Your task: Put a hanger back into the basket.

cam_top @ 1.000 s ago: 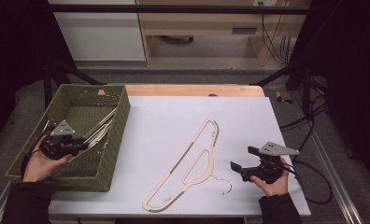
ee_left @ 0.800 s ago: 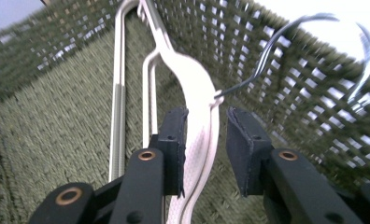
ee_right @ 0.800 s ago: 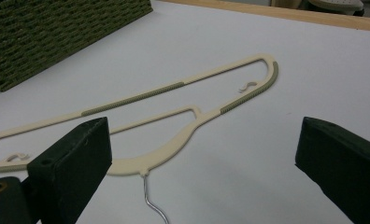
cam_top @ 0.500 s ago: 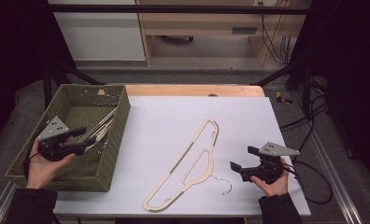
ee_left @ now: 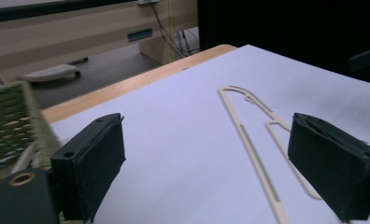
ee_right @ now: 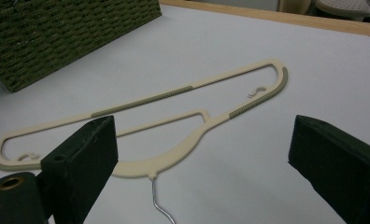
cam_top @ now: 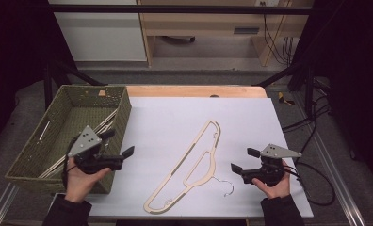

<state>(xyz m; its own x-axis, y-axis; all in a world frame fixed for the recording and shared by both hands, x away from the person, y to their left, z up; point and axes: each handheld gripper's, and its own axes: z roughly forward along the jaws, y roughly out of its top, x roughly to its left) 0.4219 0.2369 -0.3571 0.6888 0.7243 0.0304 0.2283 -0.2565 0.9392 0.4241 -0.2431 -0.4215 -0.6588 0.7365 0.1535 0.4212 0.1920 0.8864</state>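
While the hanger (cam_top: 194, 167) lies flat on the bench (cam_top: 166, 122) between them, the left hand-held gripper (cam_top: 117, 143), its jaws just opened wide and empty, and the wide-open right hand-held gripper (cam_top: 241, 160) could skid off its thin frame.

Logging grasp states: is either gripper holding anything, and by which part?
Nothing is held. Left gripper and right gripper are open; the hanger lies untouched.

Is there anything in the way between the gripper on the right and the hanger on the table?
No, nothing visible is in the way. The right gripper hovers with its jaws open, pointing at the cream hanger, and there is just bare white table between them. The green basket sits far off on the other side.
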